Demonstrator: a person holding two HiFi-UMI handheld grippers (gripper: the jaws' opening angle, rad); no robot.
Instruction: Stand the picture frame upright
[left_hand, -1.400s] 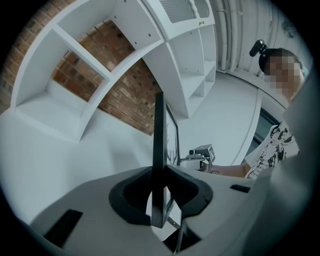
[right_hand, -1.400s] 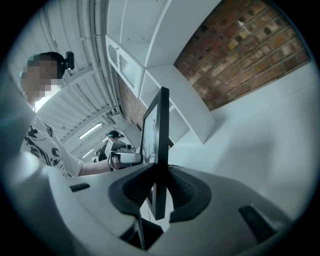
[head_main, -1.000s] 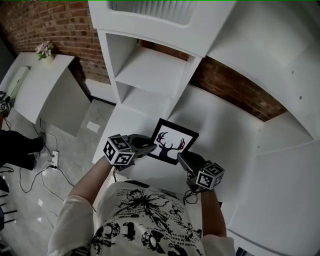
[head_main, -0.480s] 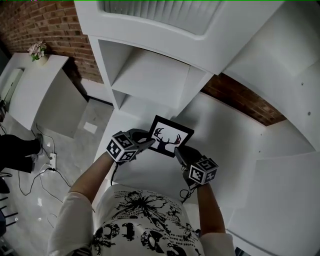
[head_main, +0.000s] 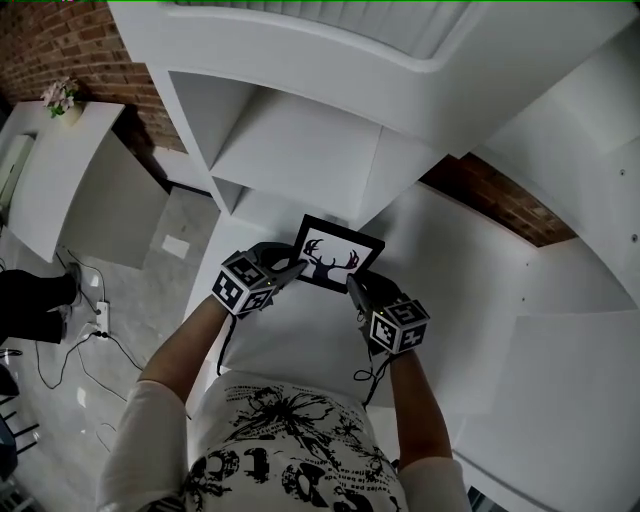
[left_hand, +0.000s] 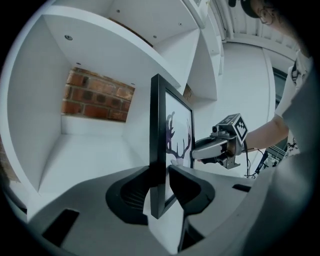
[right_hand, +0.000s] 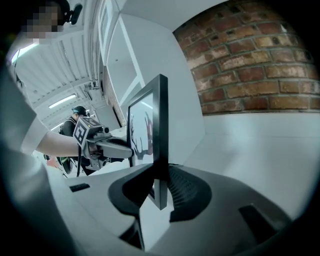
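Picture frame (head_main: 338, 253) held between my tools: right gripper (head_main: 354, 287) clamps one edge; left gripper (head_main: 298, 266), jaws just widening, seemingly pinches the other.

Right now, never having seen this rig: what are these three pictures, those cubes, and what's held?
No robot: a person carries two two-jaw tools; the marker cubes belong to the tools. One picture looks down from the person's head at a white shelf unit. The other two ride on the tools, looking along their jaws. The left tool and right tool grip a black picture frame, antler print, by opposite edges. The left tool's jaws have just been opening slightly, frame between them.
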